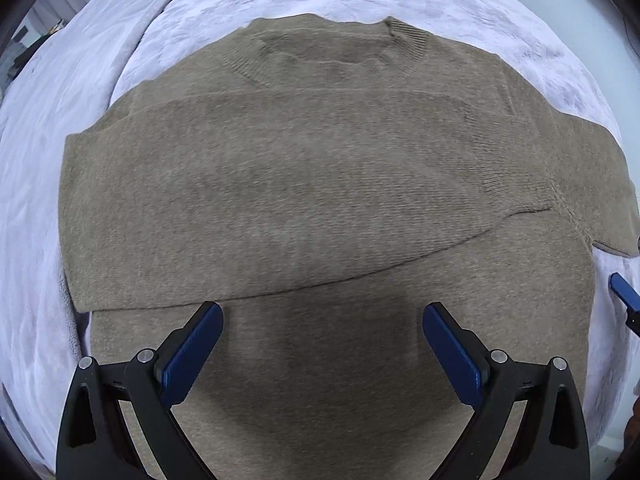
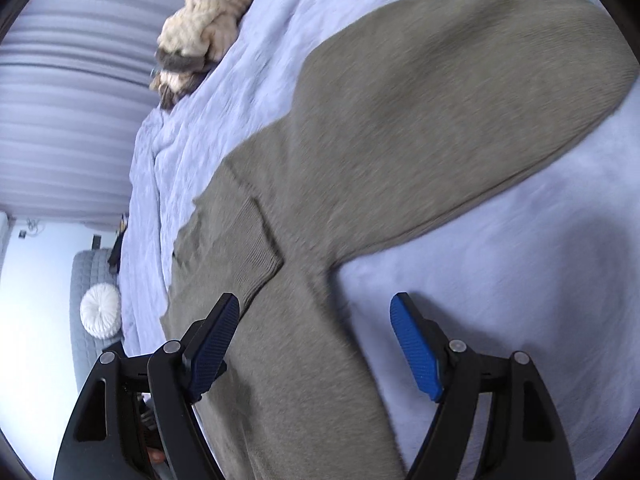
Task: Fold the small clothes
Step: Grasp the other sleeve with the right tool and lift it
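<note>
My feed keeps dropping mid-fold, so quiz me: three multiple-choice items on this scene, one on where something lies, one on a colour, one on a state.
1. Where does the cream knit bundle lie?
A. On the far part of the bed, beyond the sweater
B. On top of the sweater
C. Between the right gripper's jaws

2. What colour is the sweater?
A. Navy blue
B. Taupe brown
C. White

3. How do the jaws of the left gripper stand?
A. Shut on a sleeve
B. Shut on nothing
C. Open over the sweater

Answers:
1. A: it sits on the lavender bedcover, apart from the sweater.
2. B: the knit is taupe brown in both views.
3. C: the blue pads stand wide apart with no cloth pinched between them; the right gripper is open too.
</note>
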Action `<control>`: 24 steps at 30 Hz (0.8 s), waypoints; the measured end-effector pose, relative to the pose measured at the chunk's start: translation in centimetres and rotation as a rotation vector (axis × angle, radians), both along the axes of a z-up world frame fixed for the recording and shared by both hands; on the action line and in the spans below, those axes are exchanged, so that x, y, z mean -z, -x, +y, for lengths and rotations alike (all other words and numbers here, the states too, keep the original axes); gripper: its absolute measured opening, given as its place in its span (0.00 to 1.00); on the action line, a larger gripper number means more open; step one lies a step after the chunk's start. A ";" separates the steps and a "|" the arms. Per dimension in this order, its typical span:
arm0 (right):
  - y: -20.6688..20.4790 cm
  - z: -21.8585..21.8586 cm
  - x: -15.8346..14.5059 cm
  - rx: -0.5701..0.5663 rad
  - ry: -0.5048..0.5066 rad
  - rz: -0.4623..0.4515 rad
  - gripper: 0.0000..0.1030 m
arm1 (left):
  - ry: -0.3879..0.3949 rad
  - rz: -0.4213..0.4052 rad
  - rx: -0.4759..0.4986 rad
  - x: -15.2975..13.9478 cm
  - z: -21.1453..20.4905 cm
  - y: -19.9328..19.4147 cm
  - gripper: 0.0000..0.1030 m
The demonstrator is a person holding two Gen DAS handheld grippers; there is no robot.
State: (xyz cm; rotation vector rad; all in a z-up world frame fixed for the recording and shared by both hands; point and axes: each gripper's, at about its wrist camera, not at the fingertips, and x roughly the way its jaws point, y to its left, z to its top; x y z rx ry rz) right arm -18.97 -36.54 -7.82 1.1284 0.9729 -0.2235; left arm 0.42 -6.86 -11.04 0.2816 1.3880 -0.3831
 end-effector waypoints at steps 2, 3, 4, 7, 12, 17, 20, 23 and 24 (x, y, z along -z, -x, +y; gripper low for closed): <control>0.6 -1.3 0.1 0.036 0.000 0.000 0.78 | -0.001 -0.003 0.012 0.2 -1.3 -0.3 0.97; 1.0 -2.0 0.1 0.056 -0.002 0.000 0.78 | -0.002 -0.005 0.019 0.2 -2.0 -0.2 0.97; 1.3 -2.6 0.2 0.071 -0.005 -0.002 0.78 | -0.003 -0.007 0.024 0.2 -2.5 -0.3 0.97; 2.1 -4.1 0.5 0.121 -0.018 -0.009 0.78 | 0.002 -0.008 0.030 0.4 -4.3 -0.4 0.97; 3.7 -7.1 0.8 0.221 -0.027 -0.033 0.78 | 0.031 0.009 0.040 0.8 -7.7 -0.5 0.97; 6.1 -10.4 1.3 0.359 -0.046 -0.064 0.78 | 0.050 0.027 0.051 0.9 -11.6 0.3 0.97; 7.5 -12.4 2.1 0.455 -0.082 -0.089 0.78 | 0.061 0.035 0.048 1.0 -13.2 0.6 0.97; 8.5 -14.1 3.1 0.541 -0.135 -0.126 0.78 | 0.079 0.036 0.038 1.1 -14.3 1.1 0.97; 8.7 -14.6 3.3 0.567 -0.148 -0.141 0.78 | 0.081 0.035 0.036 1.2 -14.9 1.1 0.97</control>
